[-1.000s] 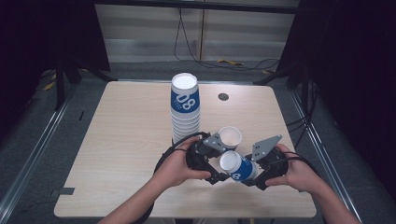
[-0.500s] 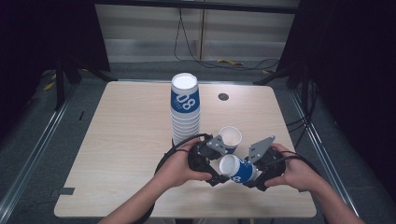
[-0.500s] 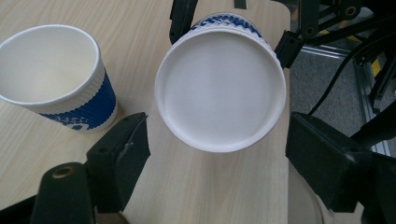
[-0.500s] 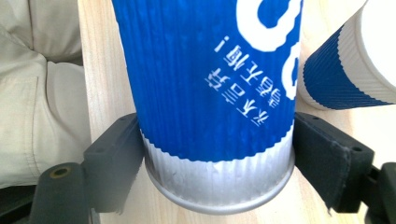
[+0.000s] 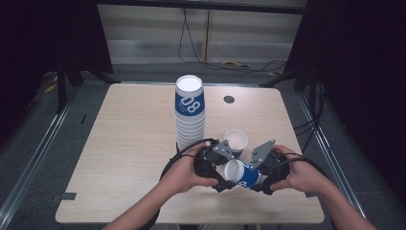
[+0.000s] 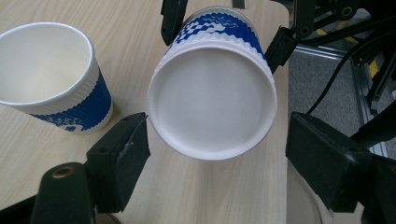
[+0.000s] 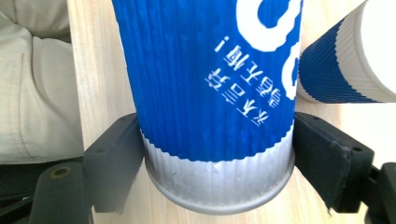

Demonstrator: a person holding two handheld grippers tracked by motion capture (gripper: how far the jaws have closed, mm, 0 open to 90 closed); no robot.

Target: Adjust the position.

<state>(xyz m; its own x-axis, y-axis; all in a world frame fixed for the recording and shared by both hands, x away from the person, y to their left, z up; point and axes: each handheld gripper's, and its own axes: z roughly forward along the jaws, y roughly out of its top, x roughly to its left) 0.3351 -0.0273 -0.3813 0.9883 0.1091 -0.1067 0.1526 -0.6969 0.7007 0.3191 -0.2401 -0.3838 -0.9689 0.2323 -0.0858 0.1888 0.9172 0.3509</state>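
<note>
Lying on its side above the table's near edge, a blue-and-white ribbed paper cup (image 5: pixel 242 174), mouth turned toward the left gripper (image 5: pixel 221 178). Clenched near its base between the two black jaws of the right gripper (image 5: pixel 258 179), pads pressed against the white band below the blue print, as seen in the right gripper view (image 7: pixel 212 93). Facing the open rim in the left gripper view (image 6: pixel 212 100), with the left gripper's jaws spread wider than the mouth, one on either side of the rim, gripping nothing. Standing upright just beyond on the wooden table (image 5: pixel 124 139), a second paper cup (image 5: pixel 236 142) of the same pattern, near the held one but apart. Rising farther back, left of centre, a tall stack of nested cups (image 5: pixel 190 112). Set into the tabletop near the far edge, a round dark grommet (image 5: pixel 229 99).
</note>
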